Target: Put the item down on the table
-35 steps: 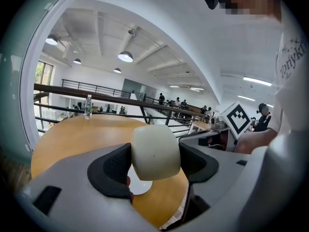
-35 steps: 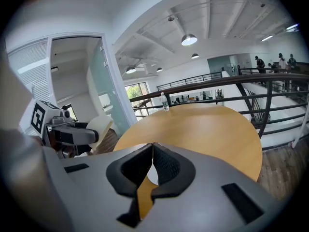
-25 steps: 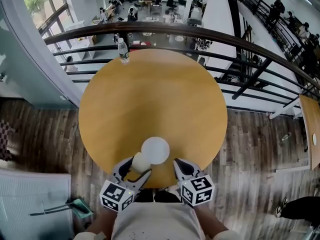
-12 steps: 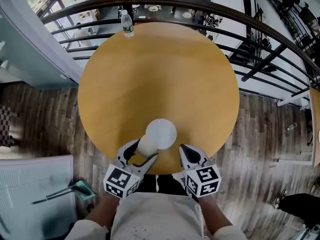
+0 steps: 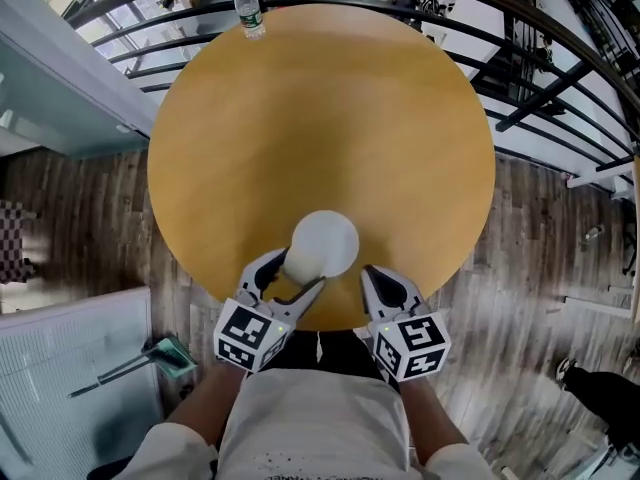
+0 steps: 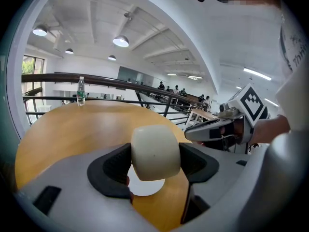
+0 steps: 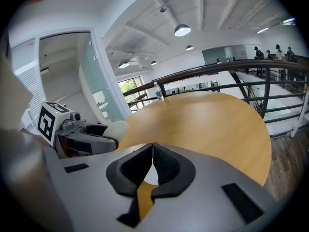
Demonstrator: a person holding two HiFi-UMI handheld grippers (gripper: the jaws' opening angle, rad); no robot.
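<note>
Over the near edge of the round wooden table (image 5: 320,118), the white round-headed item (image 5: 324,242) is clamped by its cream stem (image 6: 155,151) in the left gripper (image 5: 290,278), long axis apparently pointing forward from the jaws, head outermost; the right gripper (image 5: 374,279), jaws together and empty, hovers just beside it on the right.

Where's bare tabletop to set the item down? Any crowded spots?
Nearly the whole table is bare: everything between the water bottle at the far rim and the white item in the left gripper. Crowded only at the near edge, where the right gripper sits alongside.
</note>
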